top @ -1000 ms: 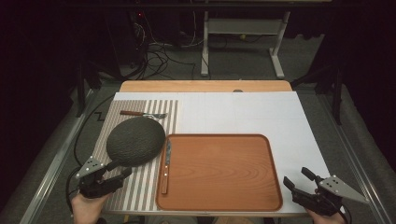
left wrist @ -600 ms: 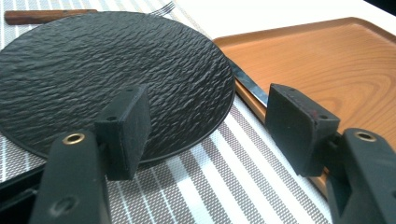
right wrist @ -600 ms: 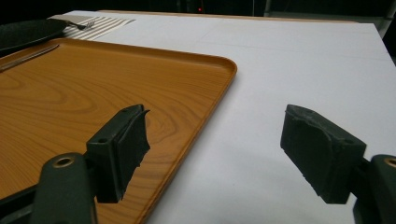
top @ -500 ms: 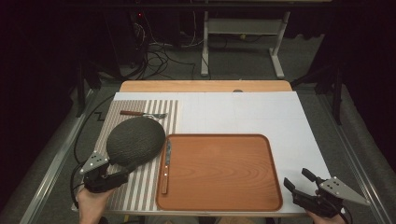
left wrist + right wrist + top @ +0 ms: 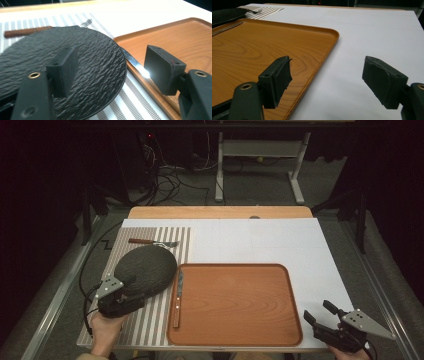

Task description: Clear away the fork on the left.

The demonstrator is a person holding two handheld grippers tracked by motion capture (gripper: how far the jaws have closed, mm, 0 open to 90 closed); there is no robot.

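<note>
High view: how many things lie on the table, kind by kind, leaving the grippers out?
Plate, dark and textured: 1
Tray, wooden: 1
Knife, on the tray's left rim: 1
Fork, wooden handle, behind the plate: 1
Placemat, striped: 1
Total: 5

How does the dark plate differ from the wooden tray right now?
The plate is round, dark and rough-textured; the tray is rectangular with rounded corners, orange-brown, smooth wood grain. The plate is smaller and lies on the striped mat; the larger tray sits on the white tabletop. A knife rests along the tray's left rim; nothing lies on the plate. Both lie flat, close side by side.
</note>
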